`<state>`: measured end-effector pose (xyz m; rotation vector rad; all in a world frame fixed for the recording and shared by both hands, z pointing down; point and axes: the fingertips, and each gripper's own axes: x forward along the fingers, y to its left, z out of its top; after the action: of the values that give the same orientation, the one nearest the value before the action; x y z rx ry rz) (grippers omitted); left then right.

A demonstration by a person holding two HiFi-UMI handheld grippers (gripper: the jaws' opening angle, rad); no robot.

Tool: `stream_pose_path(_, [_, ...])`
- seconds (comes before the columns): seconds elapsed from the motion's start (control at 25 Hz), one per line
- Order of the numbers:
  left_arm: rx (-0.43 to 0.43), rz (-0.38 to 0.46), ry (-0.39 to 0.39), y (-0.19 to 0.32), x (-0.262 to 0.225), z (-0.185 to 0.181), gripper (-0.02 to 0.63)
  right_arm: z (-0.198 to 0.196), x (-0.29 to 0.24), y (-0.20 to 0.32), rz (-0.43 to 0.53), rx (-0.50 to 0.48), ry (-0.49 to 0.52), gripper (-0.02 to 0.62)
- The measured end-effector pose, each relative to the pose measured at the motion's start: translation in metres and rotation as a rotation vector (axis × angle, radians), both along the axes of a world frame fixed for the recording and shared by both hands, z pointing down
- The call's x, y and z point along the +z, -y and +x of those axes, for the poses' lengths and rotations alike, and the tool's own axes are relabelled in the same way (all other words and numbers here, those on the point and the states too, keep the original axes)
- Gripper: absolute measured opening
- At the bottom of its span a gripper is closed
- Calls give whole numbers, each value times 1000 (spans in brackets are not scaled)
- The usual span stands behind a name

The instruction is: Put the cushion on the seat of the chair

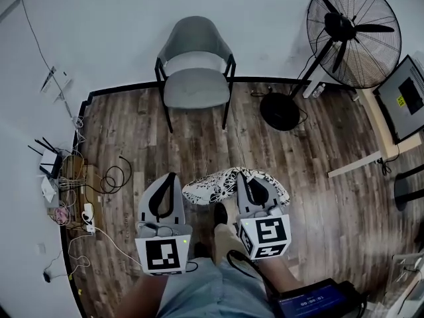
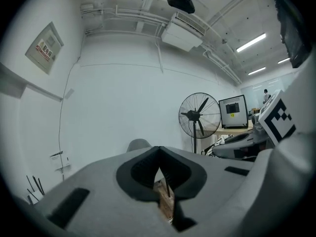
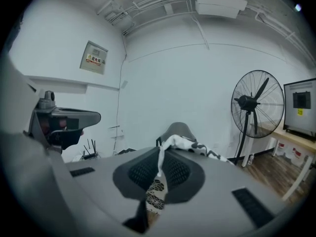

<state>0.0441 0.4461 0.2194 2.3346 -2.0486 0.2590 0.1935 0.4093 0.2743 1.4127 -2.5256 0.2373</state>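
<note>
Two hand-held grippers come nearest, in front of the person's legs. The left gripper [image 1: 173,176] has its jaws pressed together with nothing between them, near the left edge of the cushion [image 1: 213,187], while the right gripper [image 1: 244,175] is clamped on a fold of that black-and-white patterned cushion, which spreads between the two over the wooden floor [image 1: 132,124]. Farther off, well apart from the cushion, the grey chair [image 1: 195,85] stands against the white wall, with a pedestal fan [image 1: 354,32] to its right.
</note>
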Motion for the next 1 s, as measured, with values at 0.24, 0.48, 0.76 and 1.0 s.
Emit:
stream_pose_path(0.24, [0,-21,37,76,8,12,9,5,19,68,-46,-38,5,15])
stream_pose_path(0.48, [-21,-22,74,142,0,24,9,12,21,139,-57,-64,29,15])
stream_pose_path(0.76, [-47,19,102,194,-23,33,9,17,0,202,-14,-94,61,15])
stream_pose_path(1.0, [-68,30,111,220,-30,26,9,10,-8,236,-1,-111,68,15])
